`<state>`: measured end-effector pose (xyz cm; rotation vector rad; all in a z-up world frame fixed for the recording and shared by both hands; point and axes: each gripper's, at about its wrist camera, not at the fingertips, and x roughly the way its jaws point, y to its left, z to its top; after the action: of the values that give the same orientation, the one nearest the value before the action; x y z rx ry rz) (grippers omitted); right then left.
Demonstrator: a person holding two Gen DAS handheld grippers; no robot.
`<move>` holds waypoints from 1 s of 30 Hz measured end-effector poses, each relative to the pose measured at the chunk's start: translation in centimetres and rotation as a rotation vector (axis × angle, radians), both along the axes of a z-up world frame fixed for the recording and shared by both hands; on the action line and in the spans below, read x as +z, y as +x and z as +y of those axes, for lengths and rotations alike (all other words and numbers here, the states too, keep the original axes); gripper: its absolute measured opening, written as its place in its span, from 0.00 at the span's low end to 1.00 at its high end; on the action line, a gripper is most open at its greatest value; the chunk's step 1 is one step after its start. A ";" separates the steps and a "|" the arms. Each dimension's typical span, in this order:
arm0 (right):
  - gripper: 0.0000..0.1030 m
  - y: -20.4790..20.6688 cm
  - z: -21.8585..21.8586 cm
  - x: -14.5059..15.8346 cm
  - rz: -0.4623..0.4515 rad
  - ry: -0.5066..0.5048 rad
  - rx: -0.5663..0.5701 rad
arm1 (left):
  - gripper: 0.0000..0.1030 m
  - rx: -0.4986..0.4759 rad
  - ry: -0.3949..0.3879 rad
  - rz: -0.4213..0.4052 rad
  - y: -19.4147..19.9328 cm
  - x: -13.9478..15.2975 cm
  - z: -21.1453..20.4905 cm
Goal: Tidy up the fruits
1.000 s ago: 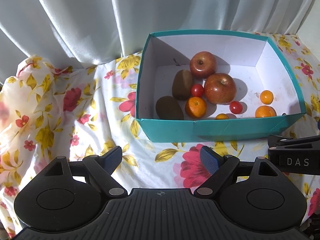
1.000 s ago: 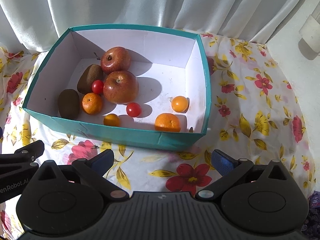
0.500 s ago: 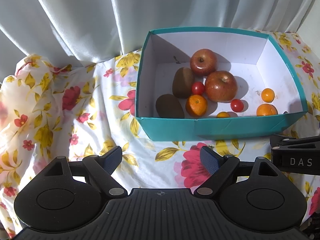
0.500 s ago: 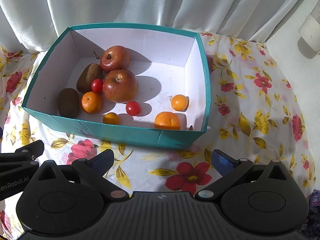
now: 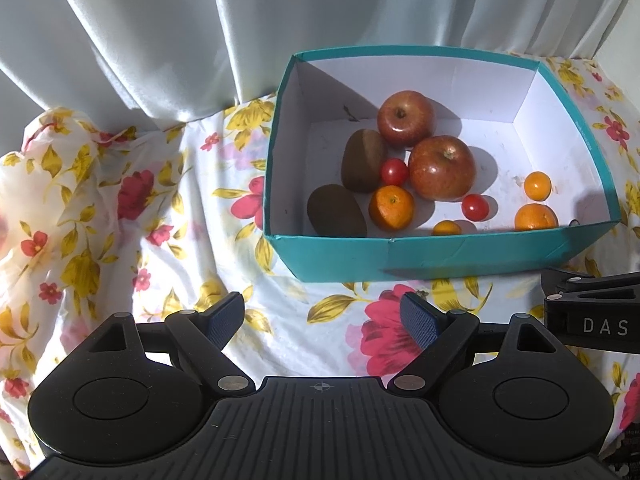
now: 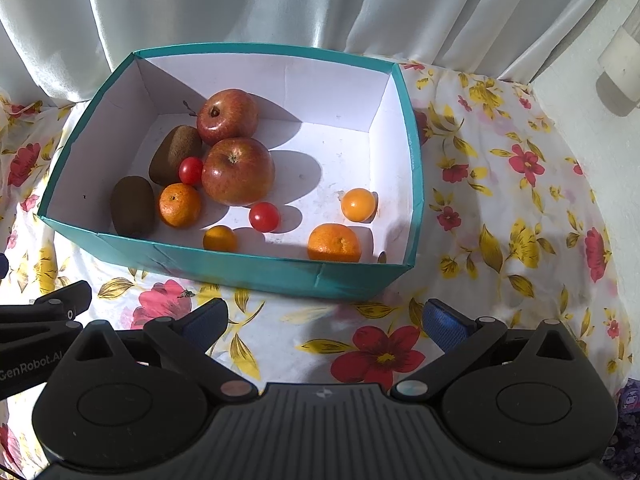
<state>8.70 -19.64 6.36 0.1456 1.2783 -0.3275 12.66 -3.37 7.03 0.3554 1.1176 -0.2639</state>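
Note:
A teal box [image 5: 420, 258] [image 6: 248, 270] with a white inside stands on the flowered cloth. It holds two red apples [image 5: 442, 168] [image 6: 238, 171], two kiwis [image 5: 336, 211] [image 6: 132, 206], tangerines [image 5: 391, 207] [image 6: 334, 243], two cherry tomatoes [image 5: 475, 207] [image 6: 264, 217] and small orange fruits [image 6: 358, 205]. My left gripper [image 5: 323, 320] is open and empty over the cloth in front of the box's left half. My right gripper [image 6: 325, 322] is open and empty in front of the box's right half.
A white curtain [image 5: 200, 32] hangs right behind the box. The flowered cloth [image 5: 120, 220] lies bunched at the left. A pale wall [image 6: 592, 112] with a white fitting stands at the right. The right gripper's side shows in the left wrist view [image 5: 592, 316].
Both grippers have drawn back slightly from the box, which sits a little higher in both views. The fruits have not moved. Both grippers stay open.

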 end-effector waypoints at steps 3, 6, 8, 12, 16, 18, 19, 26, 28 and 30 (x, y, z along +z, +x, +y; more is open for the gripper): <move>1.00 0.0 -0.1 -0.1 0.003 0.000 -0.004 | 0.87 0.000 0.000 0.003 0.1 -0.1 0.0; 1.00 0.0 -0.1 -0.2 0.004 0.001 -0.006 | 0.87 0.002 0.000 0.004 0.2 -0.1 0.0; 1.00 0.0 -0.1 -0.2 0.005 0.000 -0.005 | 0.87 0.002 0.001 0.007 0.2 -0.2 0.0; 1.00 0.0 -0.1 -0.3 0.007 -0.002 -0.003 | 0.87 0.001 -0.001 0.011 0.2 -0.4 0.1; 1.00 0.0 0.0 -0.3 0.008 -0.001 -0.004 | 0.87 0.001 -0.002 0.012 0.2 -0.4 0.1; 1.00 0.0 -0.1 -0.3 0.007 -0.002 -0.004 | 0.87 0.003 -0.001 0.013 0.3 -0.4 0.1; 1.00 0.0 -0.1 -0.3 0.008 -0.002 -0.003 | 0.87 0.003 -0.001 0.013 0.3 -0.4 0.1; 1.00 0.0 -0.1 -0.4 0.007 -0.004 -0.005 | 0.87 0.000 0.001 0.015 0.3 -0.5 0.1; 1.00 0.0 -0.1 -0.5 0.007 -0.003 -0.004 | 0.87 -0.001 0.002 0.018 0.3 -0.6 0.0; 1.00 0.0 -0.1 -0.5 0.007 -0.003 -0.005 | 0.87 0.000 0.004 0.020 0.3 -0.7 0.0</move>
<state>8.67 -19.79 5.88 0.1449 1.2844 -0.3343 12.97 -3.40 6.34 0.3571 1.1384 -0.2661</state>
